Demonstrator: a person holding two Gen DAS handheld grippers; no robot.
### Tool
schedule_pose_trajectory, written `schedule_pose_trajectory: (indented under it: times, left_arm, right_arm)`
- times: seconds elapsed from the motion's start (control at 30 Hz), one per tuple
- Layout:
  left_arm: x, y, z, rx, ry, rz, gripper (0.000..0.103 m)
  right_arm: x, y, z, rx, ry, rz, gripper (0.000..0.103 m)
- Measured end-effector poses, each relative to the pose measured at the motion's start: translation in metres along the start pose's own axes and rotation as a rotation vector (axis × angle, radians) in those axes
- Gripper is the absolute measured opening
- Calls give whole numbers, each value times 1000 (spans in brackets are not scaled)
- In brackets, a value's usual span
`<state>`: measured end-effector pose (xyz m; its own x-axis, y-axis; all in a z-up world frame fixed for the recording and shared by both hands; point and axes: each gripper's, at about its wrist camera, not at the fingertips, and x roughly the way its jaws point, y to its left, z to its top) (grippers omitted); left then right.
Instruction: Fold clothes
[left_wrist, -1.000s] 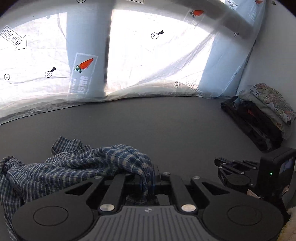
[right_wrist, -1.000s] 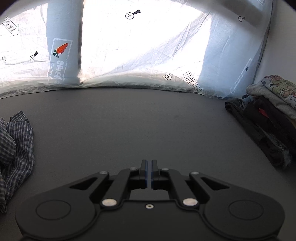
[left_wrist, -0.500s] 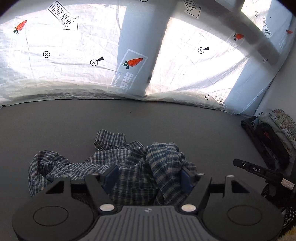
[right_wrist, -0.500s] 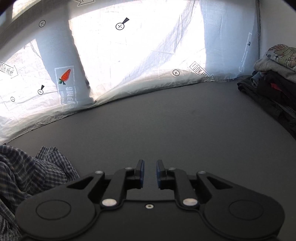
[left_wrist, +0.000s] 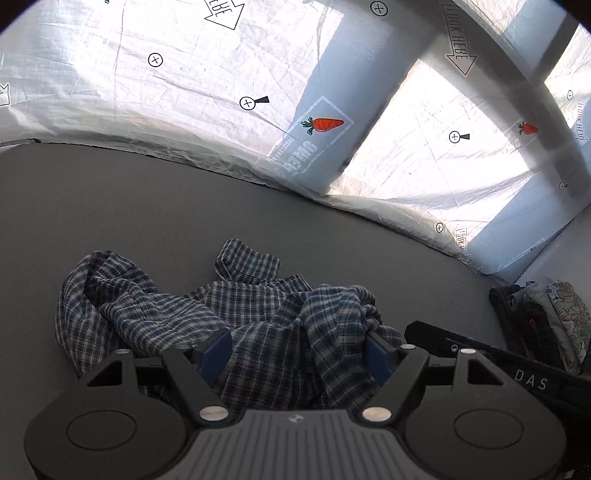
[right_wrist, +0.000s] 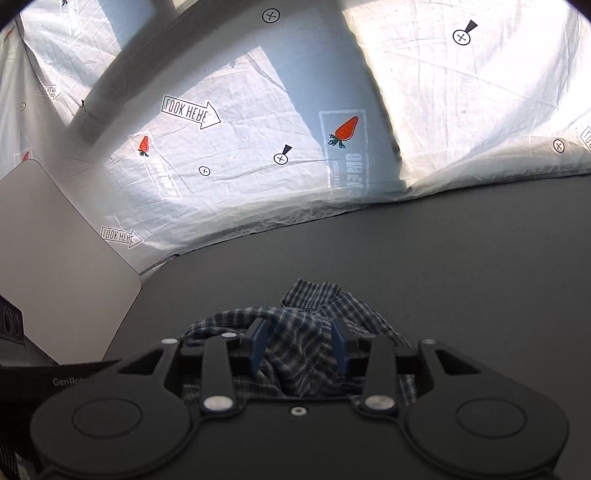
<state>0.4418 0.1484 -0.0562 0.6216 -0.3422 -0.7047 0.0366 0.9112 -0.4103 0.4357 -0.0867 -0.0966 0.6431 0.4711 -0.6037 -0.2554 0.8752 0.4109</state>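
A dark grey table (left_wrist: 147, 206) fills the work area, backed by a translucent white sheet (left_wrist: 110, 74) printed with carrots, arrows and cross marks, lit from behind. At the right edge a stack of folded clothes (left_wrist: 546, 317) sits well apart from the work zone, probably finished items. A blue-and-white checked shirt (left_wrist: 221, 306) lies crumpled in a heap near the front of the table, not yet spread flat. The left gripper (left_wrist: 299, 350) is positioned low over the heap, its jaws spreading wide with cloth bunched between them but not pinched. The right gripper (right_wrist: 299, 345) is over the same shirt, its jaws also parting around a fold without pressing on it. Both tools appear placed to select fresh grasp points for spreading
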Motion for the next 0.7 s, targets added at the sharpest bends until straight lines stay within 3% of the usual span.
schedule_pose_trajectory:
  times: [0.1,0.27,0.43,0.6,0.7]
  left_arm:
    - [-3,-5,0,-3,-5,-9,77]
    - [-16,-16,0,-36,-47,-85,80]
    - [-29,-16,-5,-30,-87,-12,81]
    - [-44,2,-18,-80,-103,55,81]
    - [-55,15,-26,-110,-114,80,81]
  right_arm:
    - [-3,6,-10,-31,19,-13,39]
    - [-10,6,-13,-24,5,-21,39]
    - [-22,10,-13,-38,-31,-19,40]
    - [-39,21,-13,-33,-96,54,40]
    - [-37,32,-14,-73,-88,77,45]
